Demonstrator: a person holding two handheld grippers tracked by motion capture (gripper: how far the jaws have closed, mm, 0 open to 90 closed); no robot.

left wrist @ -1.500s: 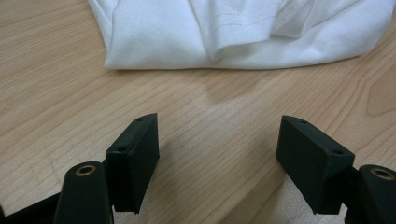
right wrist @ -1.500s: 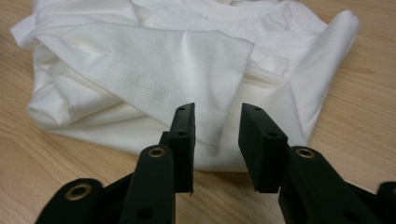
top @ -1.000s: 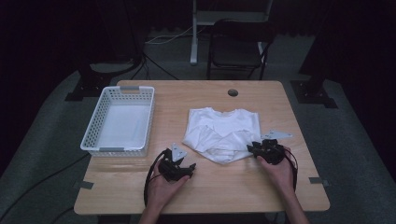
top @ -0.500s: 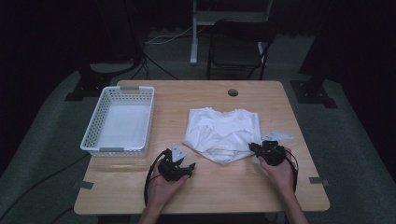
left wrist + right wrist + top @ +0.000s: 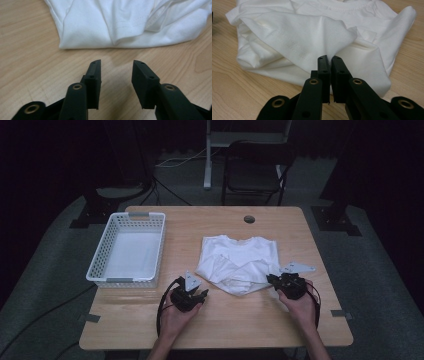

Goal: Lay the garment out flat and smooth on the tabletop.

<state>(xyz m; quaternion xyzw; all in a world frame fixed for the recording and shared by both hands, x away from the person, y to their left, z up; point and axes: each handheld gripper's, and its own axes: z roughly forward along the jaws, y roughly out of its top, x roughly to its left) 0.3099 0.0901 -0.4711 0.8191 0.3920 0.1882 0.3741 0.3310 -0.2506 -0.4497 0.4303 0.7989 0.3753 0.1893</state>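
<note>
Leftmost, well to the left of the white T-shirt (image 5: pixel 239 264), a white plastic basket (image 5: pixel 98 265) stands on the wooden surface (image 5: pixel 300 225) with nothing in it that can be made out. Just off the shirt's near-left corner, the left hand-held gripper (image 5: pixel 202 294) points up and to the right toward the shirt, so the cloth lies straight ahead of it and a little apart; in the left gripper view its jaws have just been closing, stand about half apart, and hold nothing, with bare wood between them and the shirt's folded hem (image 5: pixel 110 46) just beyond the tips. The shirt itself sits near the middle of the surface, loosely folded into a rough square with the collar on its far side, and its longer folded edge runs left to right along the near side, between the two hands. At the shirt's near-right corner, the right hand-held gripper (image 5: pixel 272 280) has its jaws pressed together on a raised fold of the cloth (image 5: pixel 329 47), as the right gripper view shows. Judging from this, the right hand already has its corner, while the left hand, the nearer one to the free near-left corner, needs a short push forward along its own pointing line to bring the hem between its jaws.
</note>
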